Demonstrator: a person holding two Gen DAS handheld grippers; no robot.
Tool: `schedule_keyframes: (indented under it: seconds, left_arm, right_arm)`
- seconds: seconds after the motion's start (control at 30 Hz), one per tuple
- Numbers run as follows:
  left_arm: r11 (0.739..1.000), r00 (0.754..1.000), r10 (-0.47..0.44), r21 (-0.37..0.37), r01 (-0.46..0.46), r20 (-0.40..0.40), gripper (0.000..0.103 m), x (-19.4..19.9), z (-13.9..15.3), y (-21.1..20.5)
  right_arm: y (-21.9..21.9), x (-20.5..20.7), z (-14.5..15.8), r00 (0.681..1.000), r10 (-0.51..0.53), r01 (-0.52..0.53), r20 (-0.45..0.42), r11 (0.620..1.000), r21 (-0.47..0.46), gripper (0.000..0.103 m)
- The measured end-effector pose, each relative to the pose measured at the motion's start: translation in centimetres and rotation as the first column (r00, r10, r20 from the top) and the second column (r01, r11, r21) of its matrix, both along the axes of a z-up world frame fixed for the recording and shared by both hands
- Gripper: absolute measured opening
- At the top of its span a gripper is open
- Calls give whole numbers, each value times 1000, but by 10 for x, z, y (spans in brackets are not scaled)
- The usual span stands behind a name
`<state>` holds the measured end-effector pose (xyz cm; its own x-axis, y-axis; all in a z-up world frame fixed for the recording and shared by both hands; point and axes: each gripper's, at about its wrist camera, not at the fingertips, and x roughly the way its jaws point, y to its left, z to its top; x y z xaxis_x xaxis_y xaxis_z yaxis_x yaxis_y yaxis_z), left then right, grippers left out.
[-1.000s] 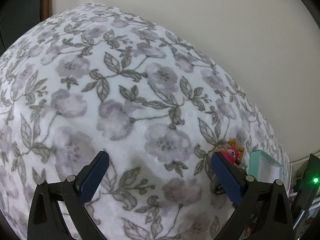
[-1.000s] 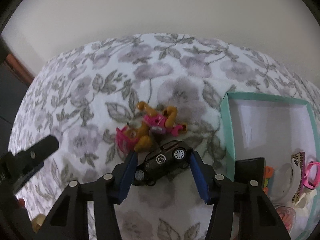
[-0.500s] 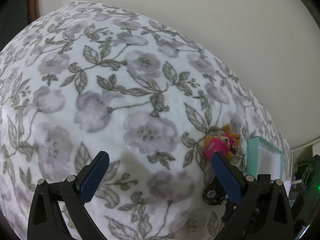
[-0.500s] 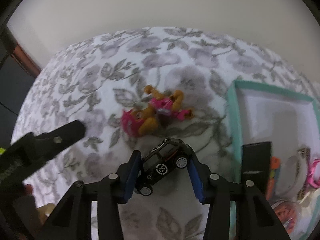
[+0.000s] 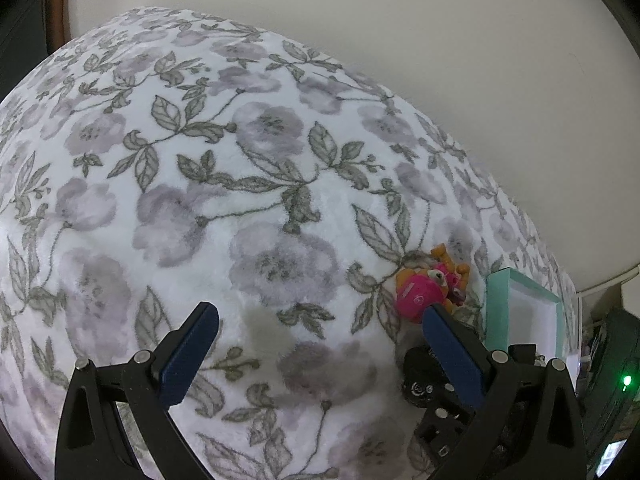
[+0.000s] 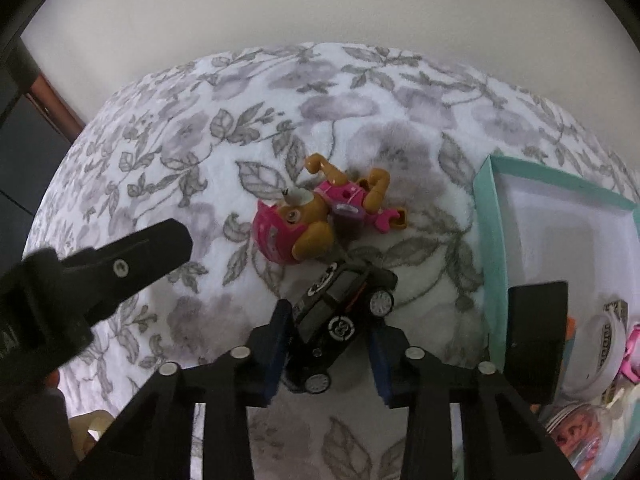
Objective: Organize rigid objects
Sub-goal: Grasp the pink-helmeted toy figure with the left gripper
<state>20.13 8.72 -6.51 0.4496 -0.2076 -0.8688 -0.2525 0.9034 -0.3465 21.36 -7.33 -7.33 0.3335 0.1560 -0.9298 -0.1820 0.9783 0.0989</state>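
Observation:
A black toy car lies tilted on the flowered blanket, between the blue pads of my right gripper. The jaws are closing, and both pads touch the car's sides. Just beyond it lies a pink and brown toy dog figure on its side. My left gripper hangs open over bare blanket with nothing between its fingers; one of its fingers shows at the left of the right wrist view. In the left wrist view the dog figure lies past the right fingertip, and the car is partly hidden behind that finger.
A teal-walled open box with a white floor stands to the right of the car, also seen as the box at the right edge. It holds a black block, a white round lid and several small pink and orange items. A pale wall rises behind the blanket.
The right gripper's jaws have narrowed onto the black car, which has turned more end-on between them. The left gripper has drifted slightly; the dog figure and box show more fully in its view.

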Motion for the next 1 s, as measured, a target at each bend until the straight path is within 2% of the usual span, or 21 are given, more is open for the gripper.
schedule_keyframes:
  seconds: [0.3, 0.43, 0.6, 0.73, 0.83, 0.9, 0.93, 1.0]
  left_arm:
    - [998, 997, -2, -58, 6, 73, 101, 3, -5, -10]
    - [995, 992, 18, -95, -7, 121, 101, 7, -5, -16]
    - [995, 986, 7, -101, 10, 165, 99, 15, -6, -28]
    - [993, 986, -27, -107, 45, 166, 89, 22, -11, -40]
    - [993, 986, -48, -101, 65, 160, 89, 25, -16, -48]
    - [991, 988, -59, -108, 75, 143, 78, 27, -22, -53]
    - [991, 989, -66, -108, 80, 129, 64, 27, -25, -55]
    - [992, 989, -66, -101, 80, 132, 59, 26, -26, -55]
  right_arm:
    - [-16, 7, 7, 998, 12, -10, 54, 999, -46, 34]
    - [-23, 7, 12, 997, 26, -24, 70, 999, -24, 34]
    - [-27, 5, 15, 995, 38, -37, 88, 999, -12, 34]
    - [-28, 4, 16, 994, 53, -52, 96, 999, -10, 34]
    - [-29, 3, 16, 993, 58, -58, 104, 998, -7, 34]
    - [-29, 3, 16, 992, 62, -61, 107, 998, -10, 35]
    - [-29, 3, 16, 992, 65, -64, 109, 998, -13, 34]
    - [-29, 2, 16, 992, 69, -68, 110, 998, -16, 34]
